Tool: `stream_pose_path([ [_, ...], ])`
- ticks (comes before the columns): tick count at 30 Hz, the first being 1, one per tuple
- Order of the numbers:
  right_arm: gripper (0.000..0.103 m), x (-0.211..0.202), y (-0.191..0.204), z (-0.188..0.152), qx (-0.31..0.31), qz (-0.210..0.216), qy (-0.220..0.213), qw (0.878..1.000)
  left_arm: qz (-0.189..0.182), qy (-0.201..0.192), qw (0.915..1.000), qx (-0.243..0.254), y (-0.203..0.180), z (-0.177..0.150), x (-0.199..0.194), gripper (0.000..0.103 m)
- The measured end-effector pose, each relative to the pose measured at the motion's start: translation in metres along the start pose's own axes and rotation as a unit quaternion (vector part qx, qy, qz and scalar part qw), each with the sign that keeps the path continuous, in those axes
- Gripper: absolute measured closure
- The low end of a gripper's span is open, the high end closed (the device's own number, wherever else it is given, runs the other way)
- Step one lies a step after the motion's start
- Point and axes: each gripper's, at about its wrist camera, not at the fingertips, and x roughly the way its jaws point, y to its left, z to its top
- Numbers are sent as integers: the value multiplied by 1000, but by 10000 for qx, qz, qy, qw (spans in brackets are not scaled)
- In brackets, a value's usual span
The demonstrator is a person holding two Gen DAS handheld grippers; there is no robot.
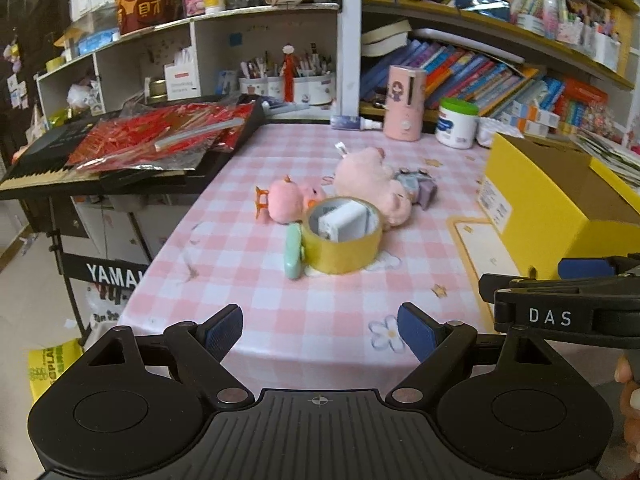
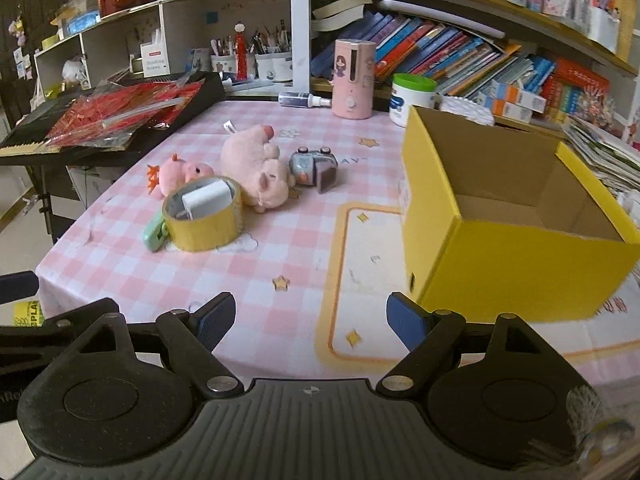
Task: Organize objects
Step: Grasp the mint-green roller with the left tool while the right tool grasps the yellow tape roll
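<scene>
Clearly the toys (image 2: 256,168) and tape roll (image 2: 202,216) lie heaped mid-counter, left of the open yellow box (image 2: 500,248) at the right edge, presumably their bin. Both the left gripper (image 1: 320,330) and right gripper (image 2: 310,322) hover near the front edge, fingers wide and empty.

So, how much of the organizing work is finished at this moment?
Nothing looks done: the yellow box appears empty. Nothing is in hand; left gripper and right gripper are open. Tape roll, two pink plush toys and toy car remain on the table.
</scene>
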Motion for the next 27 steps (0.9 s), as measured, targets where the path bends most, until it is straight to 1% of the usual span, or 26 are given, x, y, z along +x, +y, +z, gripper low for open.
stream_pose_path([
  [9,21,47,0,42,-229,328,15,9992,252,170,9994,-165,1,23,42,16],
  [13,22,67,1,56,-340,476,64,9983,403,261,9987,-143,1,30,59,18],
  [14,22,72,1,59,-359,513,81,9980,484,291,9983,-128,1,32,64,21],
  [15,22,76,1,62,-367,549,99,9978,537,329,9979,-115,2,34,67,28],
  [16,22,80,1,65,-377,592,118,9975,589,390,9974,-106,2,35,72,34],
  [21,22,100,3,76,-478,889,234,9946,698,679,9952,-86,6,39,100,44],
  [23,22,105,4,80,-534,986,239,9934,694,752,9947,-79,8,40,109,52],
  [27,22,115,5,86,-605,1117,264,9915,689,852,9940,-57,7,44,125,57],
])
